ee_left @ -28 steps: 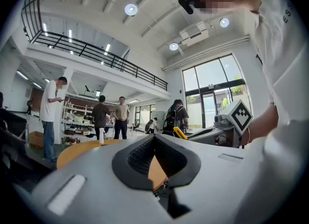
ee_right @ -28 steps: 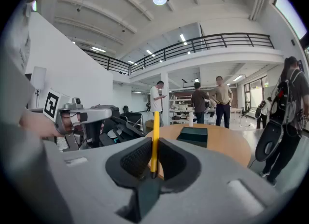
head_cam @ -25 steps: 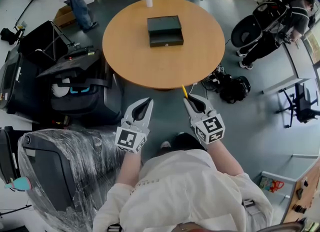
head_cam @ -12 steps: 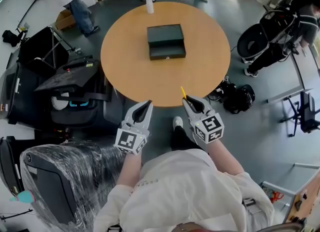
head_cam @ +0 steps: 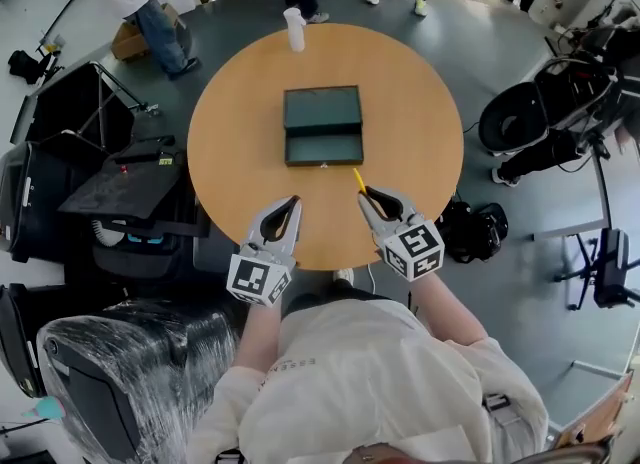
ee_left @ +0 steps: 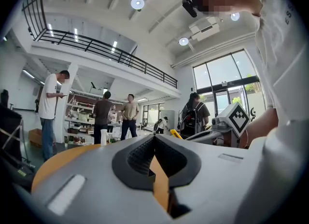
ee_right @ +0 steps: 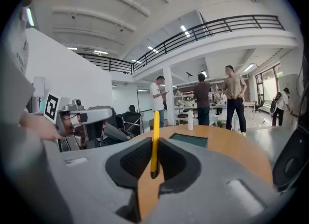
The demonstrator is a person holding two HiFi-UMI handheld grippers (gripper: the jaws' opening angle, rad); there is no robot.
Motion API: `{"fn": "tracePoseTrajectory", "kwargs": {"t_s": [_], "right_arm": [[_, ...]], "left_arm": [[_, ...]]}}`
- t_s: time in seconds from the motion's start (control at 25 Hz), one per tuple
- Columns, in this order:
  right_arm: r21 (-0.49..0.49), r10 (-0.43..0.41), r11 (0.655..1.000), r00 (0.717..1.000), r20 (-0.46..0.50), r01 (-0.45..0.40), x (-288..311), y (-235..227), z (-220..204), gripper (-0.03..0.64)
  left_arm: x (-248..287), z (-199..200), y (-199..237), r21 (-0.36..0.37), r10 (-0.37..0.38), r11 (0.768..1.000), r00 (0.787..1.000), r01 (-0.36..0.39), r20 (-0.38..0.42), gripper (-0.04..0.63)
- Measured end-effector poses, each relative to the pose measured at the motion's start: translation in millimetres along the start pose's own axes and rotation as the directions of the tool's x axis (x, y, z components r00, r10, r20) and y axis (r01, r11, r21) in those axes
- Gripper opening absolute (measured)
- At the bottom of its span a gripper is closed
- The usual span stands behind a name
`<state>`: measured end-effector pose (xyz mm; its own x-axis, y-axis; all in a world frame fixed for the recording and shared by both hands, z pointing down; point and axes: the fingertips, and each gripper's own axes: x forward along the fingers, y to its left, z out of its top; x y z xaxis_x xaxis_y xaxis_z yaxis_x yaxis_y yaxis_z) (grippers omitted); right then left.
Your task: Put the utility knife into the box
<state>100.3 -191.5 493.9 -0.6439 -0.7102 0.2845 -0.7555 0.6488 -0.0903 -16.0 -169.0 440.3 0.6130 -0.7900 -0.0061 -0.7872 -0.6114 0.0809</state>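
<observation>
Two-part job: carry, then drop; you're mid-carry.
Left gripper (head_cam: 292,204): jaws closed, nothing between them.
Box (head_cam: 322,124): open, at the middle of the tabletop (head_cam: 420,122).
Utility knife (head_cam: 357,180): pinched in your right gripper (head_cam: 368,193) jaws, just short of the box.
Next: reach forward, lower it inside, release.

Both forearms stretched forward, side by side. Left gripper (head_cam: 284,218): jaws together, nothing between. Right gripper (head_cam: 374,199): jaws clamped on yellow utility knife (head_cam: 358,180), knife sticking forward past tips.
</observation>
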Motion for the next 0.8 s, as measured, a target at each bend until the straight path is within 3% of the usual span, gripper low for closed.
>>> {"fn": "tracePoseTrajectory", "kwargs": {"t_s": [0.4,0.6,0.8], "right_arm": [[0.017,0.046,0.999,0.997,-0.066,-0.045,48,-39,-8,0.035],[0.019,0.041,0.999,0.992,-0.122,-0.039,76,-51,-21,0.035],[-0.004,0.065,0.998,0.97,-0.236,-0.068,119,-60,-40,0.035]], "left_arm": [[49,-16,33,-0.016,0.028,0.999,0.999,-0.029,-0.044,0.017],[69,-28,55,-0.058,0.015,0.998,0.998,-0.018,-0.059,0.017],[88,-35,79,-0.074,-0.014,0.997,0.998,0.009,-0.066,0.017]]}}
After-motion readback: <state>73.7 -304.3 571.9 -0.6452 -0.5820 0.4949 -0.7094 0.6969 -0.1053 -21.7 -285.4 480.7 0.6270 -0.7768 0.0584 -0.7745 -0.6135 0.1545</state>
